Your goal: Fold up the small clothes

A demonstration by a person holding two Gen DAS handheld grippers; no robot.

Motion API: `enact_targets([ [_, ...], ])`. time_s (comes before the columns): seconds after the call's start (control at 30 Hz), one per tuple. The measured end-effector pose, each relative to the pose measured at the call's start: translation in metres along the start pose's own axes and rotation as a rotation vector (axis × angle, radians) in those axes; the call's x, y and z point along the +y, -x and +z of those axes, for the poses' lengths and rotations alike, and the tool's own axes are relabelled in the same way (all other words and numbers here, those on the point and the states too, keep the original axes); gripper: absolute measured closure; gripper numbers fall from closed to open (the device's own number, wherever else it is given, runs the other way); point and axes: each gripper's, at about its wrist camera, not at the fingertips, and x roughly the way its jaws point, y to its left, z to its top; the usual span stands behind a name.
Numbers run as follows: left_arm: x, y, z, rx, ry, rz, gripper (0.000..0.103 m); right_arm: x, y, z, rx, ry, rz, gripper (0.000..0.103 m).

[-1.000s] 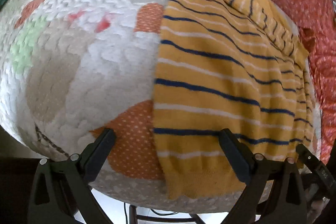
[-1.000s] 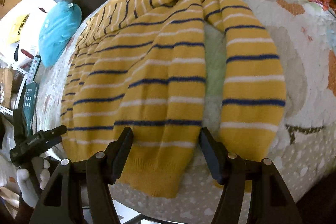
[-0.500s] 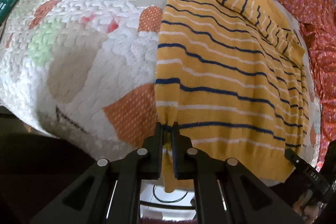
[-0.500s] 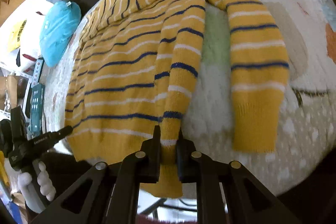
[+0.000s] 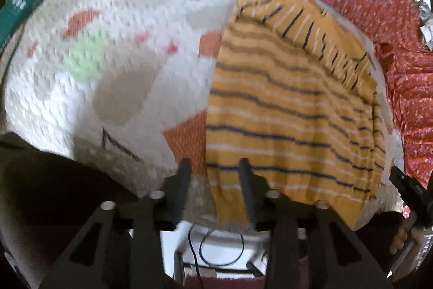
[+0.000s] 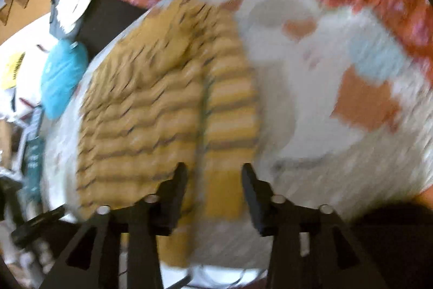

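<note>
I see a yellow sweater (image 5: 284,110) with dark blue and white stripes. It lies flat on a round white mat (image 5: 113,67) that has orange, green and grey patches. My left claw (image 5: 215,167) is partly open, with a gap between its two fingers. It holds nothing. One finger (image 5: 245,175) sits over the bottom edge of the sweater, and the other finger is over an orange patch just beside the sweater's left side. I cannot tell if the fingers touch the cloth. In this view the sweater fills the right half of the mat, and its bottom edge hangs a little over the near rim. My right claw (image 6: 213,172) is partly open too, and it holds nothing. This picture is very blurry. In it the sweater (image 6: 151,110) is on the left part of the mat (image 6: 311,110), and one sleeve (image 6: 230,126) lies close along the body, right between my claw's fingers. Red cloth (image 5: 384,18) with small flowers is behind the mat. A blue bag (image 6: 62,77) is past the far side of the mat, and a green box (image 5: 24,2) is near it. In the left view, the tip of my right claw peeks in at the right edge.
</note>
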Motion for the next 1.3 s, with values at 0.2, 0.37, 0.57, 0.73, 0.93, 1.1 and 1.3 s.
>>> enact_targets([
  [0.2,-0.028,-0.006,0.021,-0.007,-0.038,-0.013,0.058,0.016,-0.033,0.012,0.039,0.112,-0.071,0.052],
  [0.37,-0.057,-0.018,0.022,0.016,-0.100,-0.006,0.057,0.044,-0.056,-0.007,0.039,0.341,-0.248,0.080],
  [0.57,-0.072,-0.023,0.039,0.019,-0.128,-0.017,0.055,-0.007,-0.008,0.047,-0.088,0.209,-0.221,0.092],
  [0.73,-0.079,-0.026,0.061,0.009,-0.126,-0.047,0.051,-0.104,0.063,0.121,-0.266,-0.142,-0.207,0.093],
  [0.93,-0.081,-0.034,0.093,-0.011,-0.099,-0.074,0.051,-0.151,0.105,0.166,-0.371,-0.299,-0.295,0.094],
  [1.1,-0.075,-0.049,0.129,-0.040,-0.082,-0.075,0.051,-0.100,0.114,0.188,-0.376,-0.242,-0.202,0.094],
  [1.3,-0.040,-0.066,0.169,-0.100,-0.023,-0.071,0.050,0.007,0.070,0.209,-0.280,-0.132,0.012,0.094],
])
